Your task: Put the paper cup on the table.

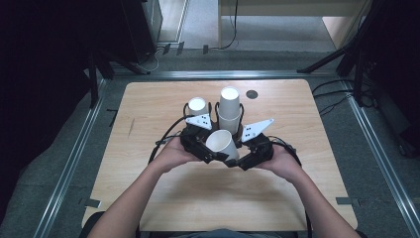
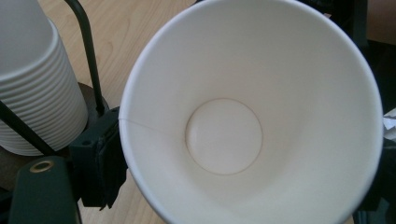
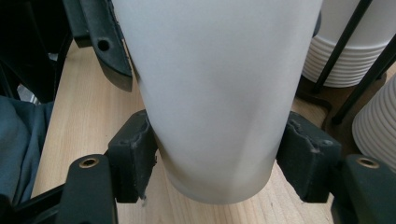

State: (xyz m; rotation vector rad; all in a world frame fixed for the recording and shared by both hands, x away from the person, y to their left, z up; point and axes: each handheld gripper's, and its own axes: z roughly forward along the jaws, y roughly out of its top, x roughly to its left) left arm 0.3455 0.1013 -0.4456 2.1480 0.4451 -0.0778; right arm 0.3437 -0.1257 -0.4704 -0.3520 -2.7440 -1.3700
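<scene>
Paper cup (image 1: 222,144), white and empty, is held above the middle of the wooden table (image 1: 148,109), tipped so that its open mouth is turned up toward the high view. It is gripped between both tongs at once. The right gripper (image 1: 247,159) is clamped on the lower body of the cup, its two black pads (image 3: 133,156) pressed against the wall on either side just above the base, as is shown in the right gripper view. The left gripper (image 1: 207,151) is set at the rim; in the left gripper view one pad (image 2: 100,161) is seen touching the outside of the rim, and whether it is truly pinched there cannot be told. Two stacks of white cups are kept in a black wire holder (image 1: 214,110) just behind the held cup, toward the far edge: a short stack (image 1: 197,106) and a taller stack (image 1: 229,108).
</scene>
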